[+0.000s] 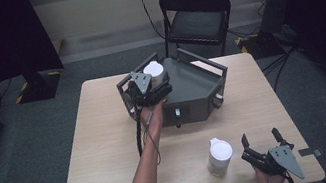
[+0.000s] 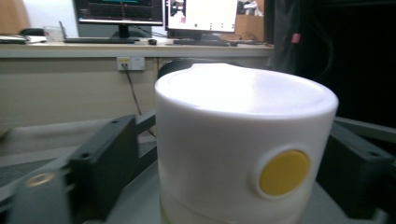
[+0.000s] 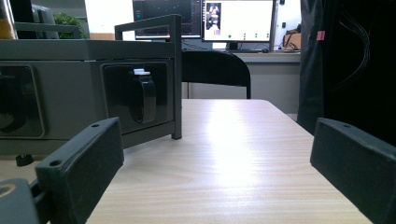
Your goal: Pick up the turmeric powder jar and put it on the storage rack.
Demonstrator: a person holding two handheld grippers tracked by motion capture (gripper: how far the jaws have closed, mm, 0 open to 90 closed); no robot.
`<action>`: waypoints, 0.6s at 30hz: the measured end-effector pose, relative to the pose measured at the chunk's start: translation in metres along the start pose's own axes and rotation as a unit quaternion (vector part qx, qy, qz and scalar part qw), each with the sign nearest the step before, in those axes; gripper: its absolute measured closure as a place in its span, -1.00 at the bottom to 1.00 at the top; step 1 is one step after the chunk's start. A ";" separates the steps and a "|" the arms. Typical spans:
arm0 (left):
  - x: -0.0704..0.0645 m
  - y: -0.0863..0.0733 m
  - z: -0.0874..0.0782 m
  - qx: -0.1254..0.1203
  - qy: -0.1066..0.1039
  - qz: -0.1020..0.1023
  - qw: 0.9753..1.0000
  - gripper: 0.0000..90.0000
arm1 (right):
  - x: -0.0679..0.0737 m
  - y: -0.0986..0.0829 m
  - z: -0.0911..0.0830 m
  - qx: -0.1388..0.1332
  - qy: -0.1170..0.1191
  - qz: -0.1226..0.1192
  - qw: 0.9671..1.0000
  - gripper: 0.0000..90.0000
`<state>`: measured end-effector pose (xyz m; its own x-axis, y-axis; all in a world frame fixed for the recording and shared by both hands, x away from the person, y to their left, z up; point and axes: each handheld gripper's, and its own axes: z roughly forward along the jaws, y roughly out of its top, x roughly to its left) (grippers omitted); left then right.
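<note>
Two white cups on scene. One cup (image 1: 154, 74) sits on top of grey box (image 1: 191, 91), at the box's 10 o'clock corner, inside the raised rail. Other cup (image 1: 219, 157) stands on the table (image 1: 106, 157), at approx 5 o'clock from table centre, just beside right gripper (image 1: 262, 142), not touching it.

Edges/room: box takes the far middle of table, back edge near the 12 o'clock side. Wide bare wood at 7–9 o'clock, left of the forearm. Narrower strip at 3 o'clock between box and table edge. Near edge (6 o'clock) close under right gripper; tape tabs at both near corners. Black chair (image 1: 196, 19) beyond table at 12. Floor open on all sides, dark curtains L and R.

Left gripper (image 1: 150, 89): up on the box, at the cup. Left gripper view: cup (image 2: 243, 144) very close, lid top and yellow round spot (image 2: 284, 172) facing the lens; black jaws stand either side of it, wide apart. Left jaw shows a gap from the cup wall; right jaw sits close to the wall, contact can't be told. Not clamped as far as seen.

Right gripper: low at table's 5 o'clock corner, jaws spread wide, nothing between them. Right gripper view: bare wood (image 3: 233, 154) between jaws, box side (image 3: 84, 93) at 10 o'clock w/ black latch, monitors on far desk.
</note>
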<state>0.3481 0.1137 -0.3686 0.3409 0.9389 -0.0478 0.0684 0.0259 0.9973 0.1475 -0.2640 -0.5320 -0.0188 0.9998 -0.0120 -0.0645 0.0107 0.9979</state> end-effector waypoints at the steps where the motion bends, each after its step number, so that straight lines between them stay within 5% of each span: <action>1: 0.000 0.000 0.001 0.000 0.001 0.002 1.000 -0.83 | 0.000 0.000 0.000 0.000 0.000 0.000 1.000 -0.97; 5: -0.001 -0.003 0.002 -0.007 0.004 0.003 1.000 -1.00 | 0.000 0.000 0.000 0.000 0.000 0.000 1.000 -0.97; 18: -0.003 -0.004 -0.003 -0.021 0.011 0.009 1.000 -1.00 | -0.001 0.000 0.000 0.000 0.002 0.000 1.000 -0.98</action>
<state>0.3443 0.1112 -0.3724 0.3213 0.9466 -0.0282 0.0228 0.0221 0.9995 0.1472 -0.2647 -0.5320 -0.0229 0.9997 -0.0113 -0.0646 0.0098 0.9979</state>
